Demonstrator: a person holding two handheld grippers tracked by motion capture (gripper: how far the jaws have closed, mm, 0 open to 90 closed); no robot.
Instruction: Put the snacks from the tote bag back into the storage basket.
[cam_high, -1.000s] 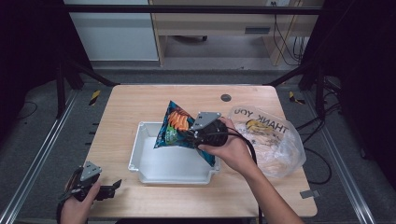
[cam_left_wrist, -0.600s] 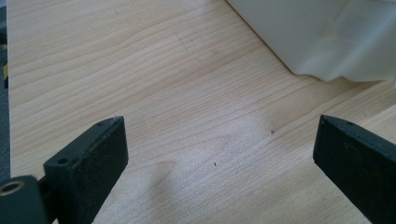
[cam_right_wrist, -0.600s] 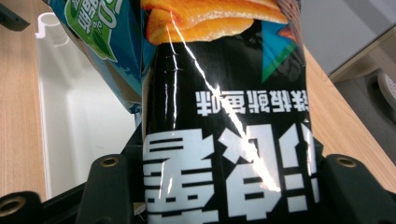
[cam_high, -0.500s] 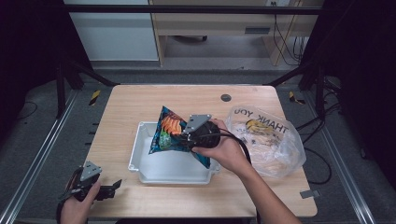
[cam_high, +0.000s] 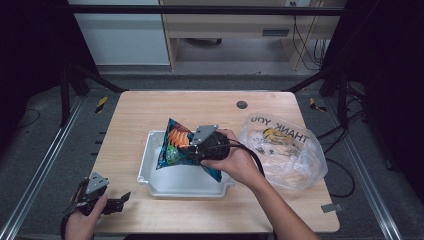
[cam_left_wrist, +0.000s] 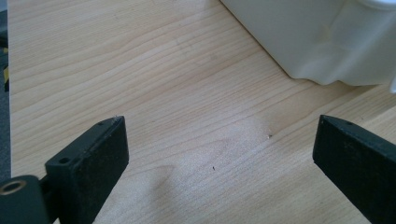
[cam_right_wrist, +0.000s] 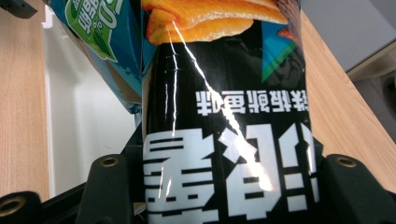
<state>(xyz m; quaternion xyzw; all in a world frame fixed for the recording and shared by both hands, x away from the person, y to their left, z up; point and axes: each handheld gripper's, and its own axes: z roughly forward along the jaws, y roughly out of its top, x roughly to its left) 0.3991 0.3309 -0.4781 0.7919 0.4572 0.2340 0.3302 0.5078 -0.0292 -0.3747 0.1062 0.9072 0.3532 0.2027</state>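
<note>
Chip bag over tray
Right tongs (cam_high: 192, 150) clamped on chip bag (cam_high: 175, 147) above white tray (cam_high: 150, 175); left tongs (cam_high: 120, 199) apart, at counter's (cam_high: 150, 112) 7 o'clock corner.

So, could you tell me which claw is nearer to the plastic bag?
Right. The right claw grips the snack packet over the tray, beside the plastic bag; the left claw sits at the table's near-left corner.

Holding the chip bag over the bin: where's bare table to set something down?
Bare wood runs along the table's far edge behind the white bin, and down the left strip between bin and table edge. Crowded: the right end, under the plastic bag, and the middle, where the right gripper holds the chip bag.
</note>
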